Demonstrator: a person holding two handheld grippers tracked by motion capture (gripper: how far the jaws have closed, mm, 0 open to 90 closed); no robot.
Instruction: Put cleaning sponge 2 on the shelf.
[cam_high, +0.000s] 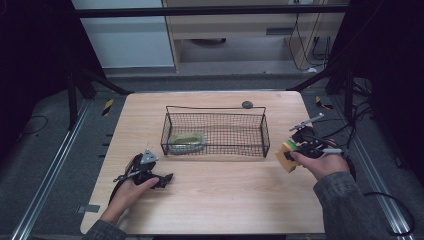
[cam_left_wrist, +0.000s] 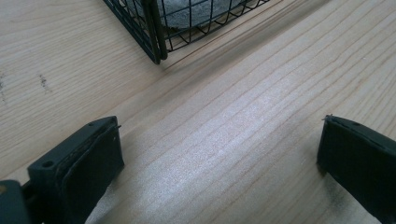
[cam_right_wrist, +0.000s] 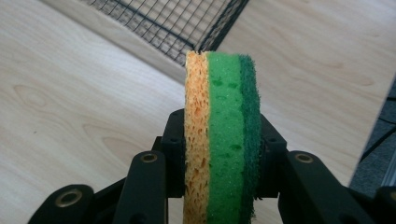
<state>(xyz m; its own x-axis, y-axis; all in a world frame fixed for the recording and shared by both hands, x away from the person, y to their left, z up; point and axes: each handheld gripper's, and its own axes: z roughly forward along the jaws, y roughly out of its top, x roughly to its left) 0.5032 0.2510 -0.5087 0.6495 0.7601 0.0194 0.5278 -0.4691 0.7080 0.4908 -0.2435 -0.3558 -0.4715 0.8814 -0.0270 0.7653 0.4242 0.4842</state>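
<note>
High view: a wire basket (cam_high: 215, 134) holding a cloth (cam_high: 186, 142) sits mid-counter (cam_high: 225, 195), left gripper (cam_high: 150, 175) jaws apart, right gripper (cam_high: 295, 152) jaws clamped on a sponge (cam_high: 286, 156) right of it.

A light wooden table (cam_high: 215, 195) carries a black wire basket (cam_high: 215, 131) toward its far half, roughly at twelve o'clock from the table's middle. Inside the basket, at its nine o'clock end, lies a yellowish-green dish-like thing (cam_high: 186, 141). A small dark grey round object (cam_high: 247, 104) sits on the table just beyond the basket's far rim, at about one o'clock. Grey floor (cam_high: 45, 150) surrounds the table, with black cables (cam_high: 395, 200) at four o'clock.
</note>
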